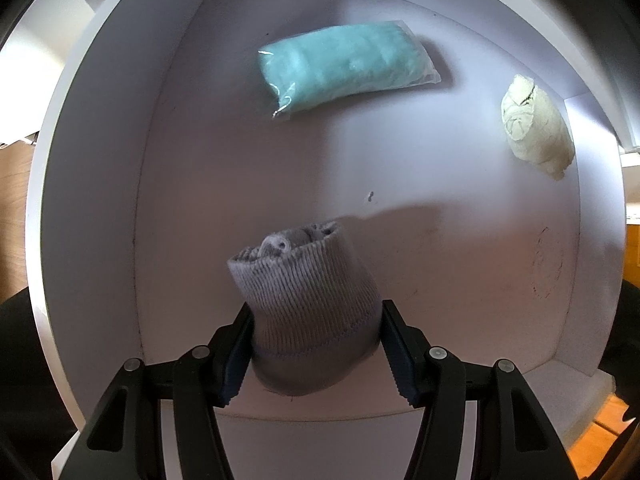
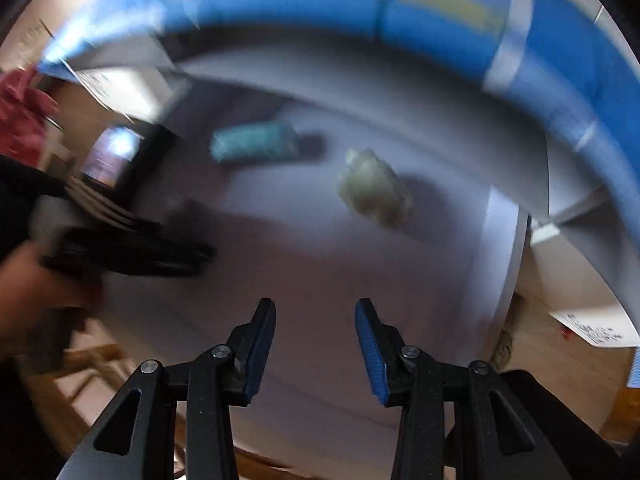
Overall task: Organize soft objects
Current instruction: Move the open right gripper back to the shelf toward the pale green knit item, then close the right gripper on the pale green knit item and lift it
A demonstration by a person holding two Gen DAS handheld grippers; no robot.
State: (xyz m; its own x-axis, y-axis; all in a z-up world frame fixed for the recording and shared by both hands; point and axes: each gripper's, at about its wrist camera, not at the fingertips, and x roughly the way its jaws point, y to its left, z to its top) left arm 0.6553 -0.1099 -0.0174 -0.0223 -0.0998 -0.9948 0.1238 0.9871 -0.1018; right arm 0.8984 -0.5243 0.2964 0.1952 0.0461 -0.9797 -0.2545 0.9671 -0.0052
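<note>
Left gripper (image 1: pixel 316 354) jaws clamped on grey rolled sock (image 1: pixel 308 312), pads pressing both flanks; sock's open cuff end points away from jaws toward white bin (image 1: pixel 92 184) floor. Right gripper (image 2: pixel 316 344) jaws parted, nothing between them. View blurred. Cream sock bundle (image 2: pixel 374 190) lies ahead of right jaws, slightly to their right, well apart; long axis runs diagonally across jaw line. Teal packaged cloth (image 2: pixel 254 142) farther ahead, to left. Judgement: right gripper nearer bundle; wrist roll likely needed so pads straddle its short side.
</note>
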